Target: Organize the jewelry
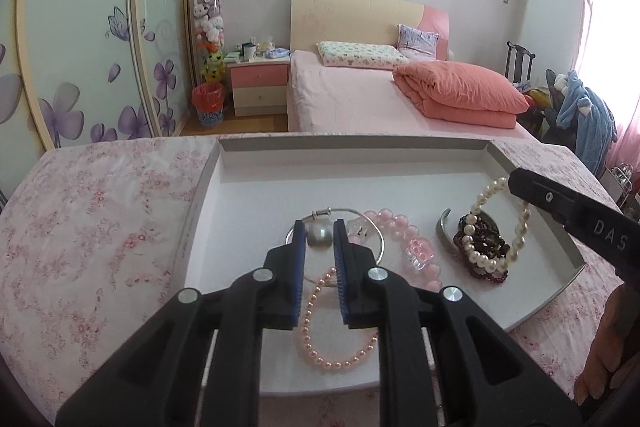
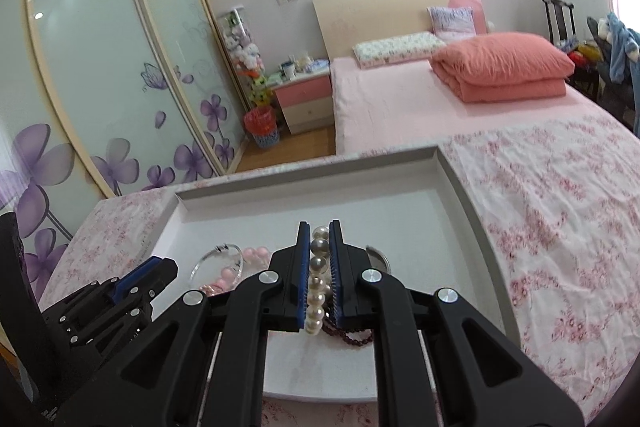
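The right gripper [image 2: 319, 227] pinched the white pearl bracelet [image 2: 318, 267], which risked snagging the dark beads [image 2: 352, 338] beneath, while the left gripper [image 1: 319, 227] stood narrowly open, empty.

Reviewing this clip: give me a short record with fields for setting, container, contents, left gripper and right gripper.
setting: bedroom, floral pink cloth
container: shallow white tray
contents: pink pearl bracelet, pink bead bracelet, silver bangle, dark red bead bracelet, white pearl bracelet
left gripper: slightly open over the tray, nothing between the pads
right gripper: shut on the white pearl bracelet, lifting one side
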`<action>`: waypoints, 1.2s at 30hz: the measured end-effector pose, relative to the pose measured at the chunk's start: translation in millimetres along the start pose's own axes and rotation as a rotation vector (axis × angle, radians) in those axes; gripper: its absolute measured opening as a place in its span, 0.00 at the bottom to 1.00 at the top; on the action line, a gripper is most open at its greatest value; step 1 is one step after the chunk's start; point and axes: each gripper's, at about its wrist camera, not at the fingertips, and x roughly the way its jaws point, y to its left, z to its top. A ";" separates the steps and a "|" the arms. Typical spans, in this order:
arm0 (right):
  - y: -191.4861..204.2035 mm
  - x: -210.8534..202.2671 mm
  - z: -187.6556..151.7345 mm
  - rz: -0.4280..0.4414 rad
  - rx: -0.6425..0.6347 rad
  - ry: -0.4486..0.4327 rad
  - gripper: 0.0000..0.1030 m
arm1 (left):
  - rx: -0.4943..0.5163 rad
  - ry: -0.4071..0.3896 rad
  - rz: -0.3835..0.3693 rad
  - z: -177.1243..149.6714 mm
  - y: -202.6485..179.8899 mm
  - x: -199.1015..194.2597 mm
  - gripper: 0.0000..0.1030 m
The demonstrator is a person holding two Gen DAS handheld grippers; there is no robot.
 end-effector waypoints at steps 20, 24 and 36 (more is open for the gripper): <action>-0.3 -48.2 -30.2 0.024 -0.040 0.032 0.31 | -0.070 -0.010 0.016 -12.5 32.8 -54.4 0.41; 8.4 -56.0 -55.6 0.055 -0.079 0.103 0.31 | -0.069 0.004 0.021 -28.9 40.8 -70.4 0.47; 41.6 -50.4 -107.6 0.128 -0.167 0.287 0.30 | -0.118 0.035 0.073 -62.3 77.7 -96.5 0.51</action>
